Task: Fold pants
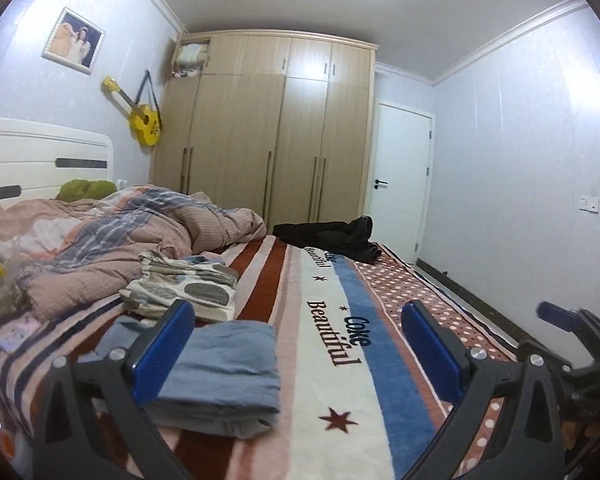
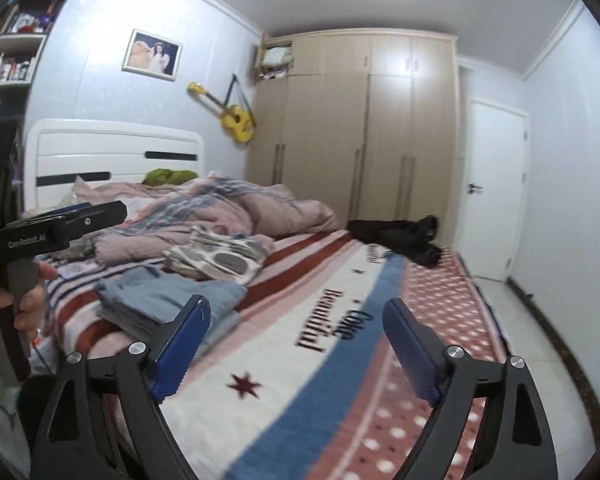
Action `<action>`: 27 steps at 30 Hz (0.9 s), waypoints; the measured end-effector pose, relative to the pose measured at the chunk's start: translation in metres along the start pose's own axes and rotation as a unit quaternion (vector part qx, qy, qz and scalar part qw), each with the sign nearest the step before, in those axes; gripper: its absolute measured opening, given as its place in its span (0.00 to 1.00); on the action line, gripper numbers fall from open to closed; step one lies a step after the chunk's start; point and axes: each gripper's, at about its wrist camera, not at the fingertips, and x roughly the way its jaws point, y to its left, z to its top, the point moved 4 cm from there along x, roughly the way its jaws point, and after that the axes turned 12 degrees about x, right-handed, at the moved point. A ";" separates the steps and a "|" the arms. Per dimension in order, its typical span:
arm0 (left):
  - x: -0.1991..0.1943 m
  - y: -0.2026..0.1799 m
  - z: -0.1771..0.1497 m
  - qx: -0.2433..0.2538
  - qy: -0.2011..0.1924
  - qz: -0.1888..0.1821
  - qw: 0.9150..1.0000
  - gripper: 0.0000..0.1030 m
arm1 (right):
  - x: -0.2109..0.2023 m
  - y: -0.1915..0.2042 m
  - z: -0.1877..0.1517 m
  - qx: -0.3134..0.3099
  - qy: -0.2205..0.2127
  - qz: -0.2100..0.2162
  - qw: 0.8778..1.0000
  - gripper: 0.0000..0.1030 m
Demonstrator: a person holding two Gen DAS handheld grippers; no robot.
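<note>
Black pants (image 1: 332, 236) lie crumpled at the far edge of the bed, also in the right wrist view (image 2: 400, 236). A folded blue-grey garment (image 1: 224, 376) lies close in front of my left gripper (image 1: 300, 344), whose left finger overlaps it; it also shows in the right wrist view (image 2: 160, 300). A folded patterned garment (image 1: 184, 288) lies behind it. My left gripper is open and empty. My right gripper (image 2: 300, 344) is open and empty above the bedspread. The left gripper's body (image 2: 52, 232) shows at the left of the right wrist view.
A striped bedspread (image 1: 340, 360) covers the bed. A crumpled pink duvet (image 1: 120, 232) lies at the headboard (image 1: 40, 160) end. A wooden wardrobe (image 1: 268, 128) and a white door (image 1: 400, 184) stand behind. The floor (image 2: 540, 340) runs along the right.
</note>
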 end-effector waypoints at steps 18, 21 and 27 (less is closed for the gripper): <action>0.003 -0.032 -0.039 0.043 0.047 0.030 0.998 0.99 | -0.030 -0.017 -0.026 0.036 -0.013 -0.037 0.999 1.00; 0.003 -0.032 -0.039 0.044 0.048 0.028 0.997 0.99 | -0.026 -0.018 -0.029 0.041 -0.009 -0.037 0.998 1.00; 0.004 -0.032 -0.039 0.043 0.050 0.030 0.997 0.99 | -0.024 -0.019 -0.029 0.038 -0.007 -0.042 0.998 1.00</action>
